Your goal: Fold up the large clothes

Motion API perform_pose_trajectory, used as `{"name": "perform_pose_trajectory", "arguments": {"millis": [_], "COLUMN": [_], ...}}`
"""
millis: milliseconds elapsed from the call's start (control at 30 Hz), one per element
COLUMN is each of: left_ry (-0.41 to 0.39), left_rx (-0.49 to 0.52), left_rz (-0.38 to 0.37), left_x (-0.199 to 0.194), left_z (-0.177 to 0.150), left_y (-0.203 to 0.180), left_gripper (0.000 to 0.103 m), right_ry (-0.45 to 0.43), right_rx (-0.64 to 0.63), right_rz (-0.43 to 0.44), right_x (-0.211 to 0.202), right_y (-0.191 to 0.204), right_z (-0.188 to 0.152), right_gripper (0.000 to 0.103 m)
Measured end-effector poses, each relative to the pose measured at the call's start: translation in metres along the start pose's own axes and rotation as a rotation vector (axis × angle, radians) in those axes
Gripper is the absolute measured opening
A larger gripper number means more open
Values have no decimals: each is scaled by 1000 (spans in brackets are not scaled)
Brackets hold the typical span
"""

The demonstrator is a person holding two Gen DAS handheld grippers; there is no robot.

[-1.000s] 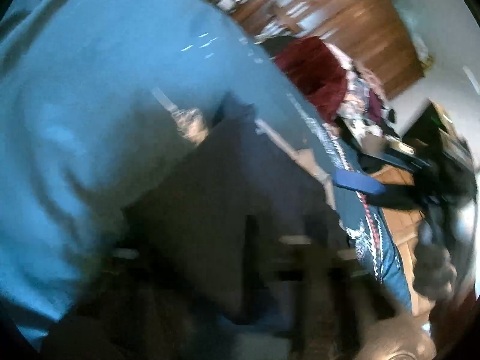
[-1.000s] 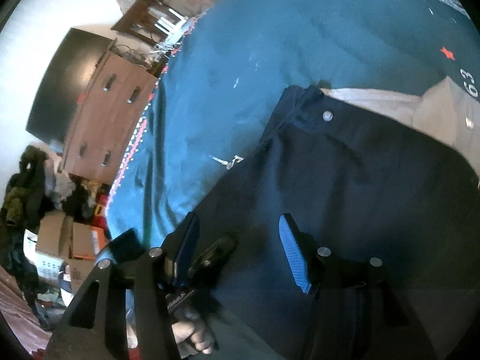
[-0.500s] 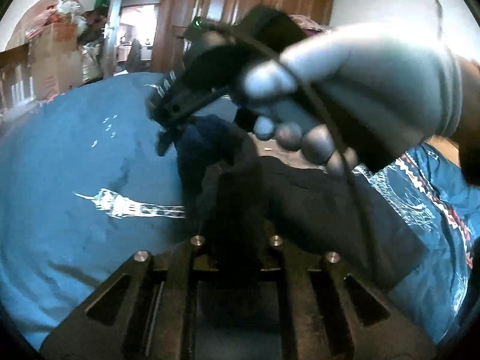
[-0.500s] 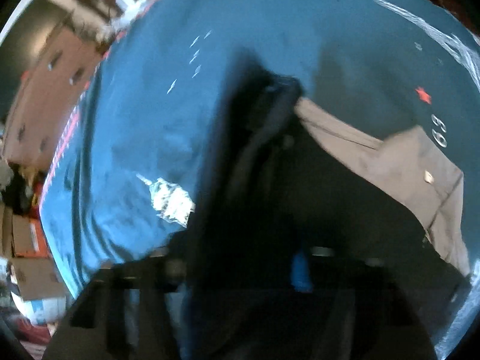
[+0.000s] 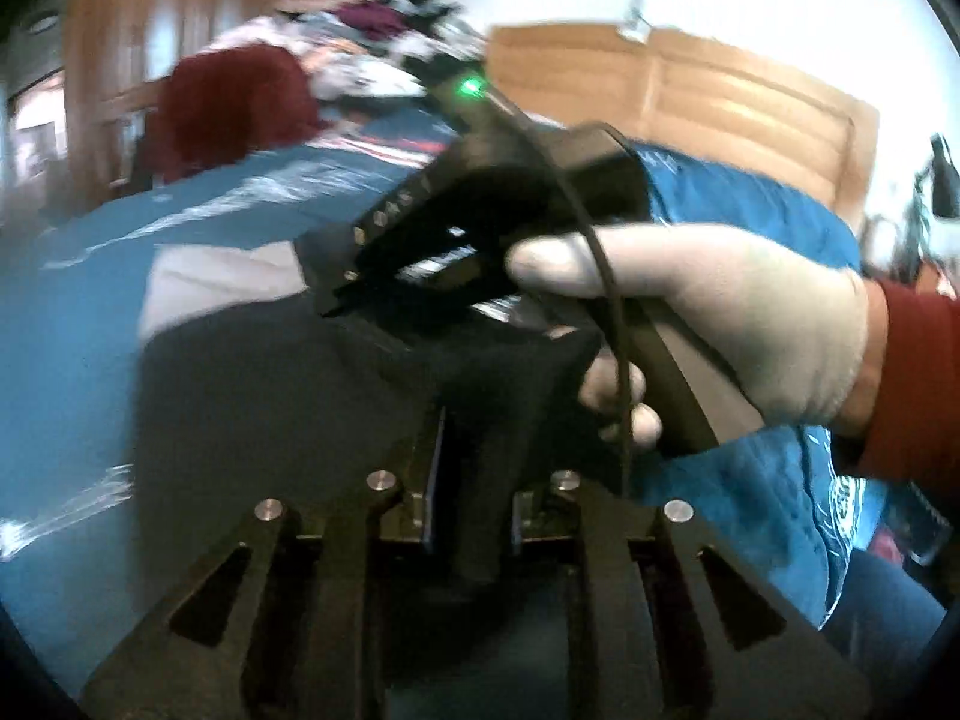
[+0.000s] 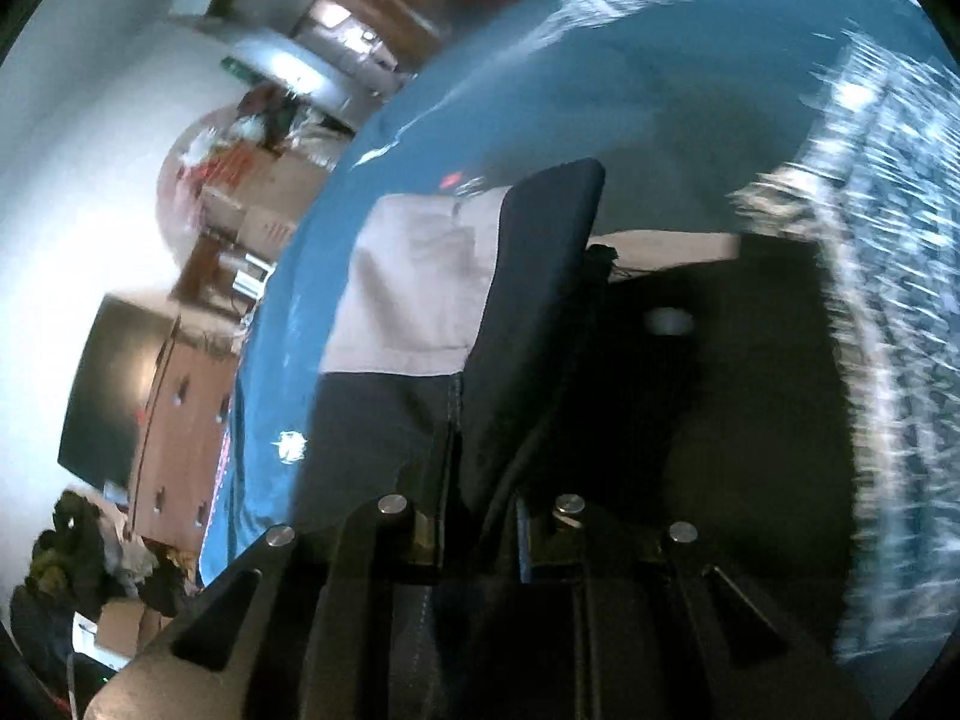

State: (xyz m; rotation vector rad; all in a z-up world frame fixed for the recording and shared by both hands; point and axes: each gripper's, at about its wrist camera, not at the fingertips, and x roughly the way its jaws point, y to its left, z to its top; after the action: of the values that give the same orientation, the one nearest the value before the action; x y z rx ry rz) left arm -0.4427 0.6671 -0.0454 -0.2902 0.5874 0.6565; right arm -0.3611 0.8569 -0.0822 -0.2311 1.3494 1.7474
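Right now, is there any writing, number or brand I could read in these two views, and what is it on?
None can be read.
White printed markings on the blue bedspread: too blurred to read.
Pale marks on the right gripper's body: too blurred to read.
Dark trousers, held by both grippers: no label shows.

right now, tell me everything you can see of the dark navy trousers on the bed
The dark navy fabric trousers lie on the blue bedspread, partly lifted. Pale grey pocket lining shows at the waist, near a metal button and a stitched seam. A fold of cloth rises between the right gripper, jaws shut on it; the left gripper also pinches a dark fold. The pictures are blurred.
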Motion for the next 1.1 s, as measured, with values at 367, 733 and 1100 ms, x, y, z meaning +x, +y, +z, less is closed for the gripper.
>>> {"name": "perform_pose_trajectory", "arguments": {"millis": [367,733,1100], "left_ry": [98,81,35], "left_rx": [12,-36,-210], "left_rz": [-59,-89,111], "left_x": [51,-17,-105], "left_z": [3,-15,-69], "left_y": [-19,-8,49], "left_gripper": [23,50,68], "right_ry": [6,133,142], "right_rx": [57,174,161], "right_rz": [34,115,131], "right_x": [-17,-40,-90], "right_y": [-89,-134,-114], "right_z": [-8,-38,-125], "right_gripper": [20,43,57]}}
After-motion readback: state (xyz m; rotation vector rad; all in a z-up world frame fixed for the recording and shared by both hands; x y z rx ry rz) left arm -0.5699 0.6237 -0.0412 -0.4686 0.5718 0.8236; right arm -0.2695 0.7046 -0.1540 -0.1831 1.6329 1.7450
